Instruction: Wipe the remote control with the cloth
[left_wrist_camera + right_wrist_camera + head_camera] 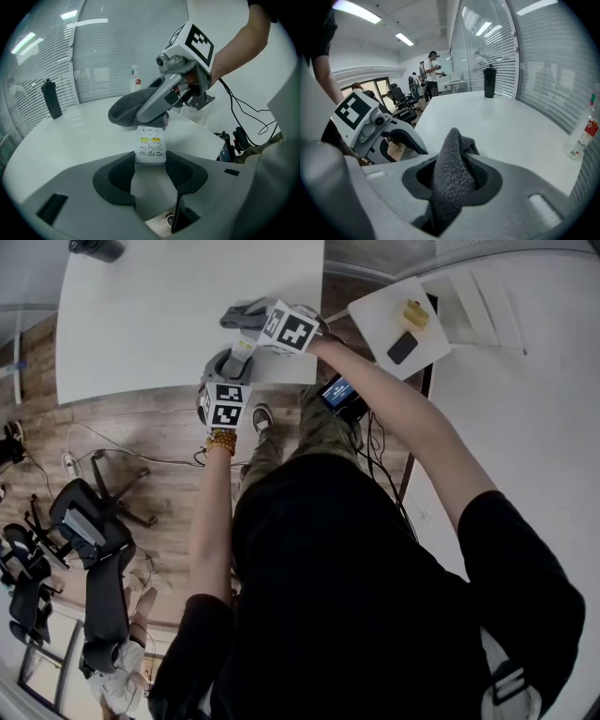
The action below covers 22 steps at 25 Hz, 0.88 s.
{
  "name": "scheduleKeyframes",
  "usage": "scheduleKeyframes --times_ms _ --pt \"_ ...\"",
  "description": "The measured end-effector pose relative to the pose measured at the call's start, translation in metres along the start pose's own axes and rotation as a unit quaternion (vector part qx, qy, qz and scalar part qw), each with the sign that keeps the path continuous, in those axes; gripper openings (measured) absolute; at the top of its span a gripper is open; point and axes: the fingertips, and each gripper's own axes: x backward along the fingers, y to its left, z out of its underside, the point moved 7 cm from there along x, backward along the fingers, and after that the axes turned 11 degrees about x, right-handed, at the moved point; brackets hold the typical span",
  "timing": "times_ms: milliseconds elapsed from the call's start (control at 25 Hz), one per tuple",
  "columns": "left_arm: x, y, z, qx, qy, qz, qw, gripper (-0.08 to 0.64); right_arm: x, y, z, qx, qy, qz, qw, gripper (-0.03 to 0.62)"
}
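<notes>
A white remote control (150, 146) with yellow and grey buttons has its near end clamped in my left gripper (151, 172), while its far end points out over the white table (70, 136). My right gripper (146, 116) is shut on a dark grey cloth (123, 110) and holds it right at the remote's far end. In the right gripper view the cloth (452, 154) stands bunched between the jaws of the right gripper (452, 177). From the head view, both grippers, left (231, 364) and right (251, 319), sit close together at the table's near edge.
A black bottle (51, 98) stands far back on the table, and a small clear bottle (136, 80) with a red label by the glass wall. A side table (375, 310) carries a yellow item and a phone. Office chairs (94, 521) and cables lie on the floor.
</notes>
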Motion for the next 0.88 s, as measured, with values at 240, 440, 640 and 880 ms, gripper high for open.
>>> scheduleKeyframes --times_ms 240,440,640,880 --pt "0.0 0.001 -0.001 -0.003 0.0 -0.002 1.0 0.202 -0.002 0.016 -0.009 0.011 -0.003 -0.005 1.0 0.092" --pt "-0.002 0.001 -0.002 -0.005 -0.003 -0.004 1.0 0.202 -0.004 0.035 -0.014 0.046 0.002 -0.013 0.999 0.084" --pt "-0.002 -0.005 -0.003 -0.005 -0.005 -0.007 0.9999 0.202 -0.006 0.059 -0.018 0.011 -0.026 -0.072 0.997 0.066" --pt "0.002 0.002 0.002 -0.004 -0.002 -0.005 1.0 0.202 0.018 0.065 -0.033 -0.032 -0.112 -0.14 0.983 0.067"
